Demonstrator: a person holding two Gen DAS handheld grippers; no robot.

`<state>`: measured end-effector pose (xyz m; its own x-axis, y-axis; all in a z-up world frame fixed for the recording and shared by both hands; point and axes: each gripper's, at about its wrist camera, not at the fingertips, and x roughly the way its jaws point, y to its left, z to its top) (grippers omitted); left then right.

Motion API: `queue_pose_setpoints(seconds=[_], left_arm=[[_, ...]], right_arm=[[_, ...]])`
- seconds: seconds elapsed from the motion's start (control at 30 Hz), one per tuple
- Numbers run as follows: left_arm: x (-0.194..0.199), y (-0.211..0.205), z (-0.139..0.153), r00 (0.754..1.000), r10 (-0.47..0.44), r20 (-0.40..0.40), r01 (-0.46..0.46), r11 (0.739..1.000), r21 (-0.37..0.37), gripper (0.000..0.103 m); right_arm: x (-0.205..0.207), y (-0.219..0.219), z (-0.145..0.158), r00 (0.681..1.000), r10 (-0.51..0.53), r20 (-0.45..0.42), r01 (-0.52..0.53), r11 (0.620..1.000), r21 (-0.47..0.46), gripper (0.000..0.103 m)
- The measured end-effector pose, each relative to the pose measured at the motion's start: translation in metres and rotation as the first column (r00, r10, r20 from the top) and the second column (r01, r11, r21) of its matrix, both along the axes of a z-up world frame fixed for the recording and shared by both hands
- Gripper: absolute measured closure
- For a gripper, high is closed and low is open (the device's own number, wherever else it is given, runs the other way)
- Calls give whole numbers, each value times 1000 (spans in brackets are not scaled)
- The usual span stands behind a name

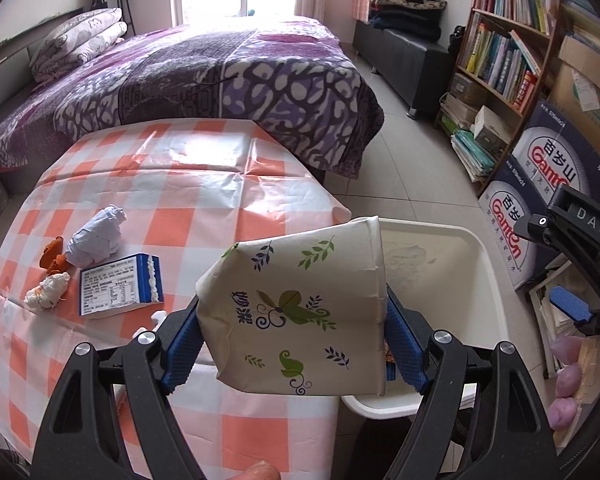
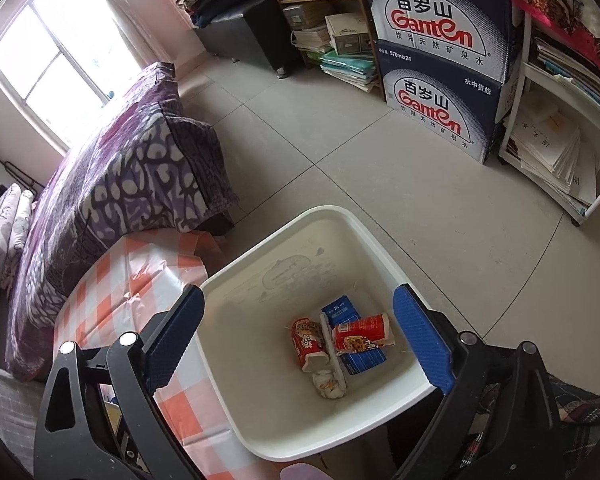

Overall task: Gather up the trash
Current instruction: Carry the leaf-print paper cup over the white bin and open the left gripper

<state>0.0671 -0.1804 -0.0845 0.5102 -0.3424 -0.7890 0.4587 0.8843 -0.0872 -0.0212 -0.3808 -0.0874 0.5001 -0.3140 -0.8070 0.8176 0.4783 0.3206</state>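
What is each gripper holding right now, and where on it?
Left gripper clamps the tissue pack across its two sides. Right gripper is open, holding nothing.

table [image 1: 188, 184] (orange-check cloth) | on it: crumpled paper [image 1: 96, 236], blue carton [image 1: 120, 288], orange scrap [image 1: 54, 256], white wad [image 1: 48, 290]

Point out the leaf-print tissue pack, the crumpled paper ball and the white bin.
leaf-print tissue pack [image 1: 296, 312], left wrist view, printed front face.
crumpled paper ball [image 1: 96, 242], left wrist view, middle of the wad.
white bin [image 2: 284, 264], right wrist view, bare inner wall.
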Motion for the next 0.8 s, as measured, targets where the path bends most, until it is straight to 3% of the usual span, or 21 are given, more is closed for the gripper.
queue_pose_setpoints(seconds=[0.27, 0.37, 0.43, 0.6, 0.8], left_arm=[[-7, -21, 0, 993, -105, -53, 101, 992, -78, 24], [-5, -18, 3, 992, -120, -49, 114, 986, -119, 15], [-1, -15, 2, 991, -122, -63, 112, 984, -135, 15], [9, -3, -3, 993, -74, -91, 63, 991, -117, 15], [15, 18, -13, 994, -23, -102, 19, 999, -42, 15]], right_arm=[[-16, -18, -1, 999, -42, 21, 42, 999, 35, 11], [-19, -20, -1, 998, -51, 25, 50, 998, 43, 11], [-20, -21, -2, 998, -52, 25, 51, 998, 44, 11], [-18, -20, -3, 999, -50, 22, 48, 997, 55, 11], [-4, -8, -9, 1000, -2, -4, 2, 997, 76, 10]])
